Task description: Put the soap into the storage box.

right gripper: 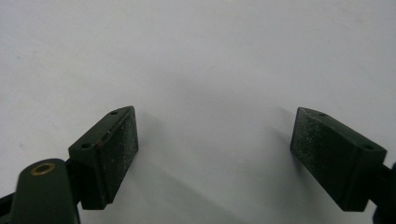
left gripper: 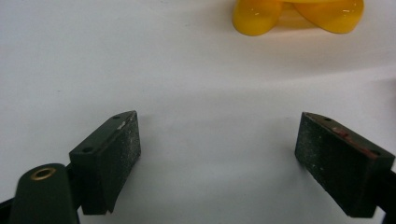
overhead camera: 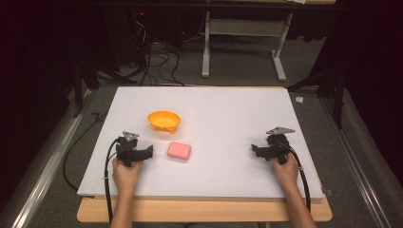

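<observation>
An orange bowl (overhead camera: 164, 120) stands on the white table top (overhead camera: 223, 118) left of the middle; its base also shows at the top of the left gripper view as the orange bowl (left gripper: 299, 16). A pink block (overhead camera: 179, 150) lies just in front of the bowl. My left gripper (overhead camera: 129, 142) rests on the table to the left of the pink block, and in its own view the left gripper (left gripper: 217, 154) stands open with only bare table between its jaws. Over at the table's right side sits my right gripper (overhead camera: 274, 140), also open and empty (right gripper: 215, 154).
A wooden board edge (overhead camera: 204, 210) runs under the table's front. Black cables (overhead camera: 157, 61) and a white stand frame (overhead camera: 242, 42) sit on the floor beyond the far edge. Metal rails (overhead camera: 47, 161) flank the table.
</observation>
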